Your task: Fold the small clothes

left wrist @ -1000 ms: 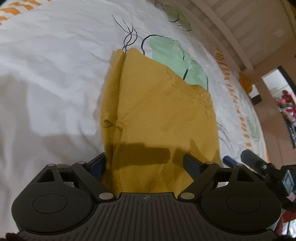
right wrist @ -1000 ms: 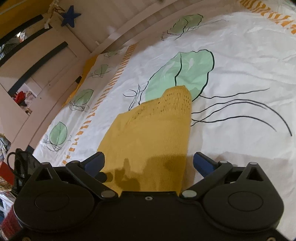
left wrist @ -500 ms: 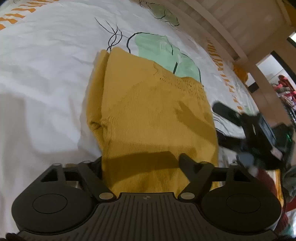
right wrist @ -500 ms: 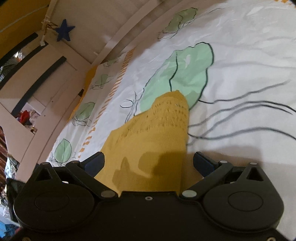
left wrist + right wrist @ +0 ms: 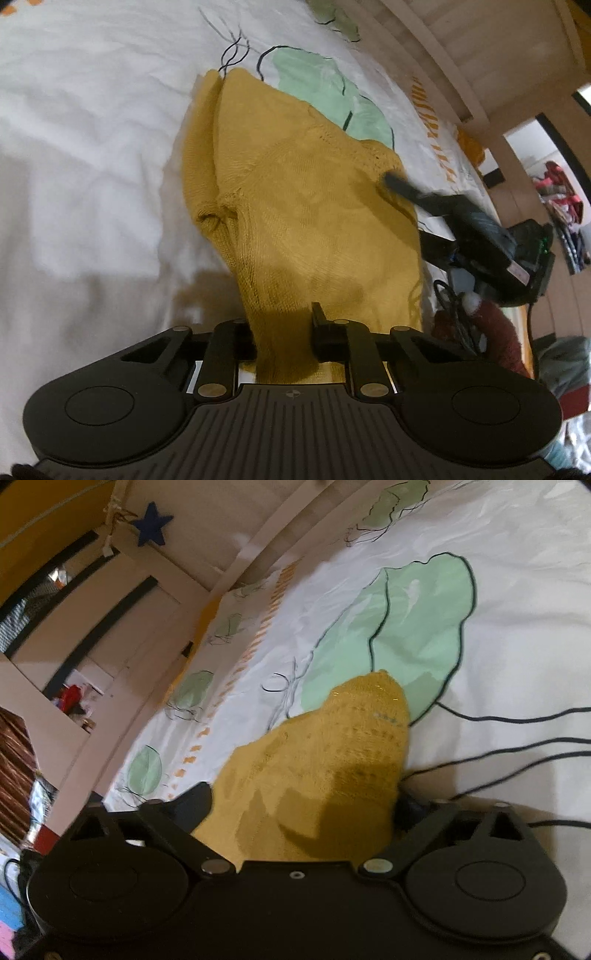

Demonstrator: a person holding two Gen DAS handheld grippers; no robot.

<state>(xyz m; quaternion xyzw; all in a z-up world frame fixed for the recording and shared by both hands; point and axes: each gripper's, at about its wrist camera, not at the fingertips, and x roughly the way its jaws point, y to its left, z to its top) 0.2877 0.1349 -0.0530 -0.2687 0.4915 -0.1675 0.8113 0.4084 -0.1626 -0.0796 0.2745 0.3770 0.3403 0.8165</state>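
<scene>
My left tongs (image 5: pixel 284 332) have just been closing and now pinch the near hem of the sweater (image 5: pixel 303 206), a bunch of yellow knit squeezed between the pads at the bottom centre of the left view. My right tongs (image 5: pixel 303 805) have also just been closing, with the knit between them, but in the right view the pads look apart from the cloth, so I count them as not yet gripping. In the left view they sit at the right edge of the sweater, blurred.

The sweater lies on the bed (image 5: pixel 92 129), partly folded lengthwise, its far end reaching a green leaf print (image 5: pixel 413 627) in the middle of the right view. One sleeve edge bulges out along its left side in the left view.

I judge it light, soft and limp: it will sag and stretch wherever I lift it, and the loose knit could snag on a pad. It is best taken at two corners of the near hem, through all the layers, then carried over evenly so the fold lands square.
</scene>
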